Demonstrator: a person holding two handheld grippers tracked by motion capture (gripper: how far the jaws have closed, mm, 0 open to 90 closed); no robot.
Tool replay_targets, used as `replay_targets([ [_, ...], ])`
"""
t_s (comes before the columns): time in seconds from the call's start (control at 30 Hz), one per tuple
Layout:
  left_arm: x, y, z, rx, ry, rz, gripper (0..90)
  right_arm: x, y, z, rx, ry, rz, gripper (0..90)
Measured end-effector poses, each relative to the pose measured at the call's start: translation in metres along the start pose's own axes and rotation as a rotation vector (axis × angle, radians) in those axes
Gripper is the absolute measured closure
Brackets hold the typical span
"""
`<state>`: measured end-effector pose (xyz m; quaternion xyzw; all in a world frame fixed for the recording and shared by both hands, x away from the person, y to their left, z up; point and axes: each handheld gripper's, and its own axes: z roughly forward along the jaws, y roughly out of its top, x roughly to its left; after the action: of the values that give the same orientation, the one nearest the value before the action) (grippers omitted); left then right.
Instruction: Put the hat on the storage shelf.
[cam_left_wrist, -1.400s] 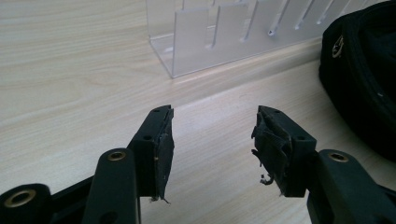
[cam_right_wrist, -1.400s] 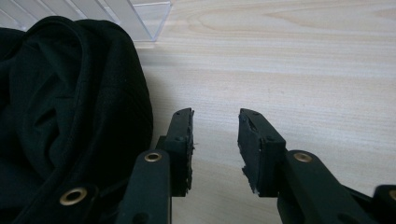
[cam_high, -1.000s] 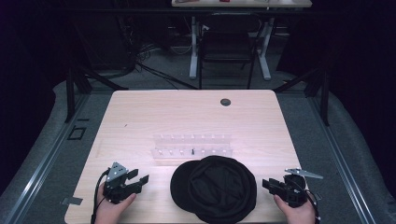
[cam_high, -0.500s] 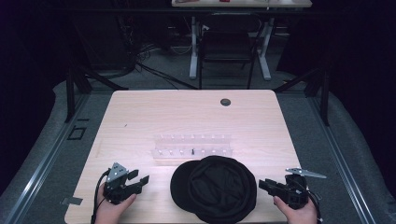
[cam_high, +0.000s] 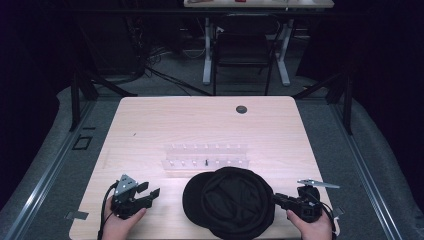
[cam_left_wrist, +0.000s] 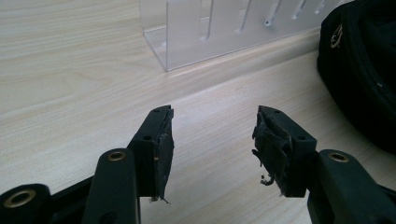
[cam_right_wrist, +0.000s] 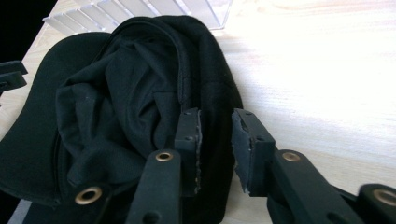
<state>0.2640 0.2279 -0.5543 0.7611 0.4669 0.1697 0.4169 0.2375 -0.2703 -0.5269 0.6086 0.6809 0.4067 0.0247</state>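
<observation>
A black cap (cam_high: 230, 202) lies upside down at the table's front, its brim to the left. My right gripper (cam_high: 277, 199) is at the cap's right edge. In the right gripper view its jaws (cam_right_wrist: 215, 140) have just been closing and straddle the cap's (cam_right_wrist: 116, 107) rim, with a gap still showing at each pad. My left gripper (cam_high: 147, 192) rests left of the cap, open. In the left gripper view nothing lies between its fingers (cam_left_wrist: 212, 140); the cap (cam_left_wrist: 364, 70) is off to the right.
A clear acrylic rack (cam_high: 206, 156) with small pegs stands just behind the cap, also seen in the left gripper view (cam_left_wrist: 224, 28). A dark grommet (cam_high: 241, 109) sits in the far part of the wooden table (cam_high: 150, 125). A chair (cam_high: 242, 50) stands beyond the table.
My right gripper has edged left onto the cap's rim and its jaws stand narrower. The left gripper and the cap have stayed put.
</observation>
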Motion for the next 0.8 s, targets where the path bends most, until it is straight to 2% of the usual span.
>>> replay_targets([
  [0.13, 0.0, 0.0, 0.0, -0.001, 0.0, 0.004, 46.6, 0.001, 0.0, 0.004, 0.009, -0.003, -0.003, 76.0],
  [0.2, 0.0, 0.0, 0.0, 0.003, -0.001, 0.006, 46.6, 0.002, 0.001, 0.005, 0.019, -0.018, -0.013, 82.2],
  [0.3, -0.001, 0.0, 0.001, 0.002, -0.001, 0.005, 46.6, 0.002, 0.002, 0.006, 0.018, -0.013, -0.003, 84.7],
  [0.43, -0.001, 0.0, 0.0, 0.002, 0.001, 0.003, 46.6, -0.003, 0.006, 0.003, 0.014, -0.005, 0.014, 87.0],
  [0.6, 0.0, 0.0, -0.001, 0.006, 0.003, 0.005, 46.6, -0.009, 0.012, -0.003, 0.0, -0.029, 0.015, 87.4],
  [0.73, 0.0, -0.001, -0.001, 0.008, 0.004, 0.005, 46.7, -0.021, 0.017, -0.008, -0.001, -0.044, 0.047, 87.4],
  [0.8, 0.0, -0.001, -0.001, 0.009, 0.004, 0.008, 46.6, -0.025, 0.02, -0.01, 0.006, -0.048, 0.046, 87.4],
])
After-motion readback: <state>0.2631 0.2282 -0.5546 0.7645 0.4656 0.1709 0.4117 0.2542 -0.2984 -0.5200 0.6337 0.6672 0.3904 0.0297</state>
